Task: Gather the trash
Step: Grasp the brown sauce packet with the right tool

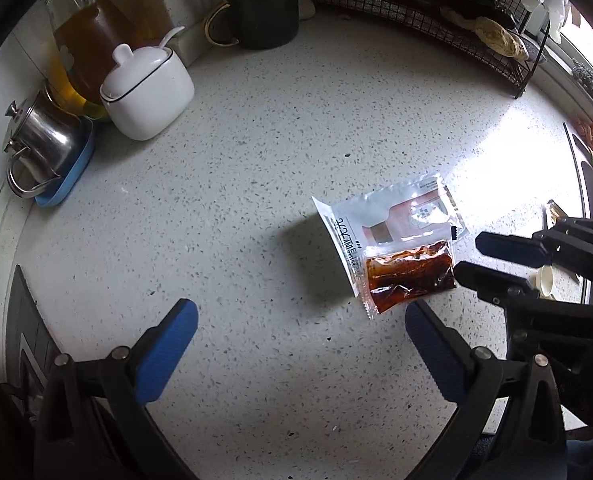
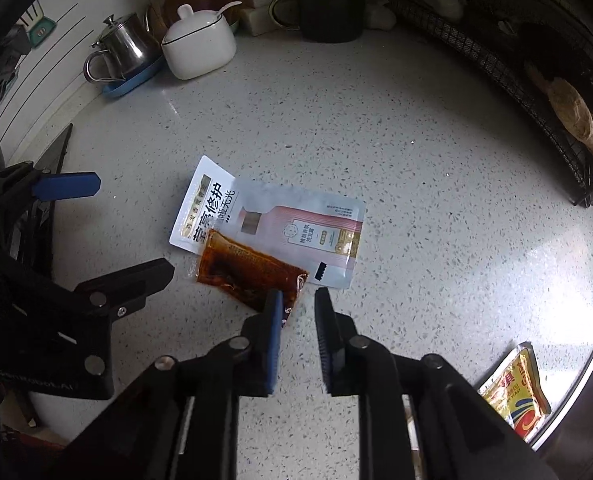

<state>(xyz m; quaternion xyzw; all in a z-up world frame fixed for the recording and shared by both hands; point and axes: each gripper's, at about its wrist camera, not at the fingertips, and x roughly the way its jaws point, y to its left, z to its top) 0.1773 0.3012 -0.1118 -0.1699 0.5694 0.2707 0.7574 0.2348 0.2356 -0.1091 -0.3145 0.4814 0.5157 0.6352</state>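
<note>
A white and pink sachet [image 2: 296,224] lies flat on the speckled counter [image 2: 436,208], with a red-brown sauce packet [image 2: 248,272] overlapping its near edge. My right gripper [image 2: 299,296] points down just at the sauce packet's near corner. Its jaws stand a narrow gap apart and only bare counter shows between them. In the left wrist view the sachet [image 1: 396,220] and sauce packet [image 1: 408,276] lie right of centre, with the right gripper [image 1: 466,254] at their right edge. My left gripper [image 1: 300,306] is wide open over bare counter, left of the packets.
A yellow packet [image 2: 514,396] lies near the counter's rounded edge at lower right. Along the back stand a white lidded pot [image 1: 148,88], a steel pot [image 1: 40,140] on a blue tray, an oil bottle [image 1: 80,48] and a dark mug [image 1: 264,12]. A black wire rack [image 2: 536,92] fills the right.
</note>
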